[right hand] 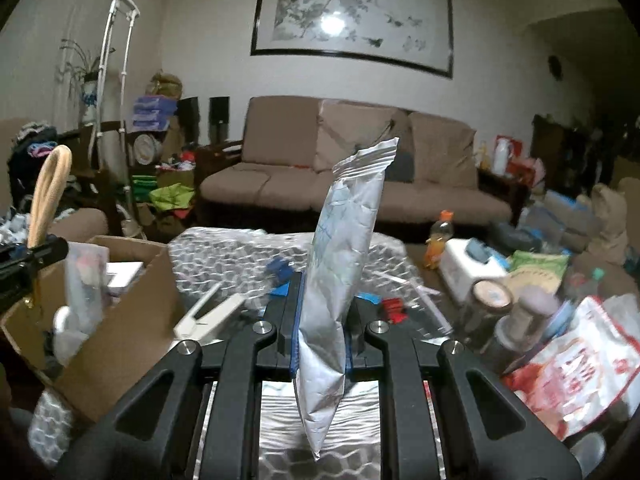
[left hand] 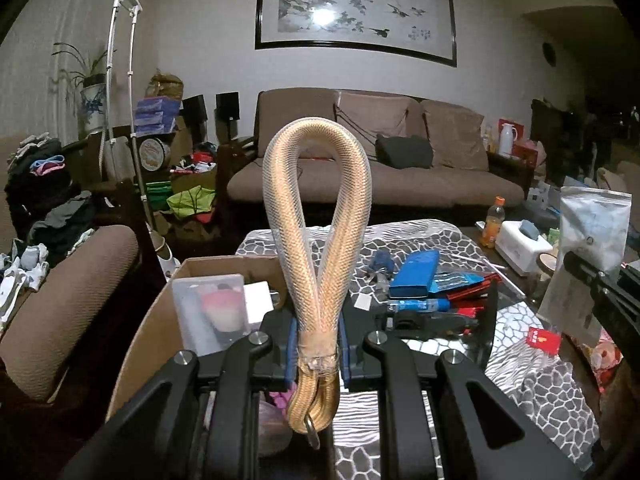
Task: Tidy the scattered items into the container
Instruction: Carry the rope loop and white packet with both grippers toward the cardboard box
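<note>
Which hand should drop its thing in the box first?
Probably left. The left gripper, shut on the looped hose, hangs right by the cardboard box. The right gripper, shut on the silver pouch, is farther to the box's right.

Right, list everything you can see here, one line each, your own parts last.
hose: one, tan, looped, upright in left gripper
pouch: one, silver, upright in right gripper
box: one, brown cardboard, left of table, already holds items
clear case: one, inside box
table cloth: one, grey and white pattern
blue box: one, on table
orange bottle: one, far side of table
white clip: one, on table by box
red-white bag: one, right edge of table
sofa: one, brown, behind table
painting: one, black frame, on wall
left gripper: shut on hose
right gripper: shut on pouch
</note>
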Available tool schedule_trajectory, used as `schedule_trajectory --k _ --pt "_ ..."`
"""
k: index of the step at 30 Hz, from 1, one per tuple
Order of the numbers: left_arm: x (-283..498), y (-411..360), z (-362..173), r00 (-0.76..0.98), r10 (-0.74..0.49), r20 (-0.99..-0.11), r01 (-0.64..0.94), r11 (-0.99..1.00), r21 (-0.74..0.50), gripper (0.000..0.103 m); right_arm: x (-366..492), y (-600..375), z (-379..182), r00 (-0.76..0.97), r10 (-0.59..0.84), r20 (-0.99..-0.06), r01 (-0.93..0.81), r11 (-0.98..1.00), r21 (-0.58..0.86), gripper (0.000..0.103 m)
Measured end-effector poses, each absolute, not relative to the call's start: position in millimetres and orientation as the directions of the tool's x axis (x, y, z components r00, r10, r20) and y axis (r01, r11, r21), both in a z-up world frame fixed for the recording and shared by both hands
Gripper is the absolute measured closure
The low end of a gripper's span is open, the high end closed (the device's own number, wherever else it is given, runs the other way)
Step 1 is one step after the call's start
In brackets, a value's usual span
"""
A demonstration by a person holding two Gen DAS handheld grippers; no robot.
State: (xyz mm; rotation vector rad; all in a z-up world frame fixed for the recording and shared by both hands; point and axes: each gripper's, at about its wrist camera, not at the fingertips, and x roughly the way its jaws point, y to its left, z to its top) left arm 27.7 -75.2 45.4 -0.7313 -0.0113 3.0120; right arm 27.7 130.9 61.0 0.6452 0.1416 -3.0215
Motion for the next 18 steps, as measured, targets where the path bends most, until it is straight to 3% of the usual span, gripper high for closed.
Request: schedule_trajectory --k 18 --pt "42 -110 46 -0.886 0.003 -0.463 -0.01 -1.0 0.014 0.087 42 48 58 -0.874 -0.199 -0.443 0.248 -0.967 -0.054 0.089"
